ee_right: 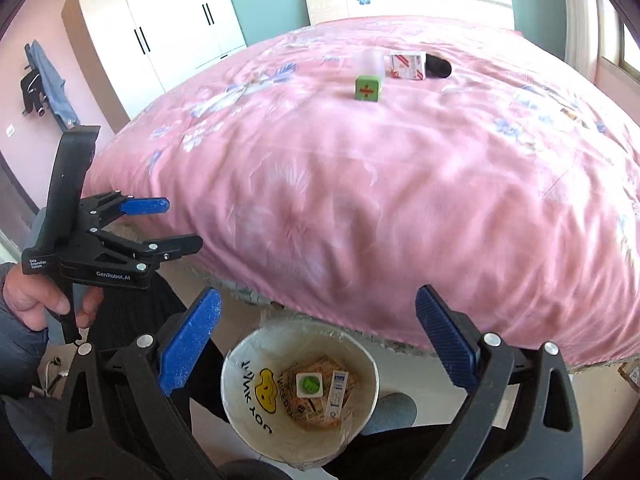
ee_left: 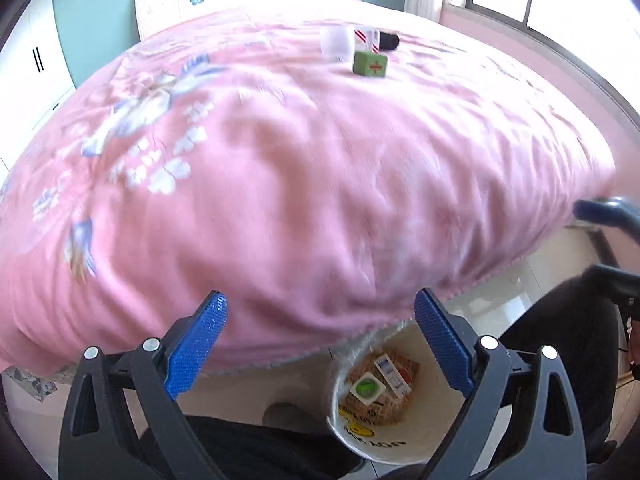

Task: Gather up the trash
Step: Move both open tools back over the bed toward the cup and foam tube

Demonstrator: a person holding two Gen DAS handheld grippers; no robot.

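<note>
Left gripper point(ee_left: 322, 344) and right gripper point(ee_right: 318, 344): fingers wide apart, nothing held. Below them on the floor, the bin point(ee_right: 240, 408) holds a brown packet point(ee_right: 316, 416), green-labelled box point(ee_right: 309, 385) and white box point(ee_right: 337, 394). Far on the bed point(ee_right: 400, 200): green cube point(ee_right: 367, 89), clear cup point(ee_right: 373, 61), striped box point(ee_right: 407, 65), black item point(ee_right: 439, 67).

Both tongs, left tongs point(ee_right: 172, 226) and right tongs point(ee_right: 318, 338), have black frames, silver screws and blue textured pads; white "GenRobot.AI" lettering marks the left tongs' body.

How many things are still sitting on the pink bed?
4: a green box in front, a clear cup behind it, a red-striped box beside that, a black thing rightmost.
</note>
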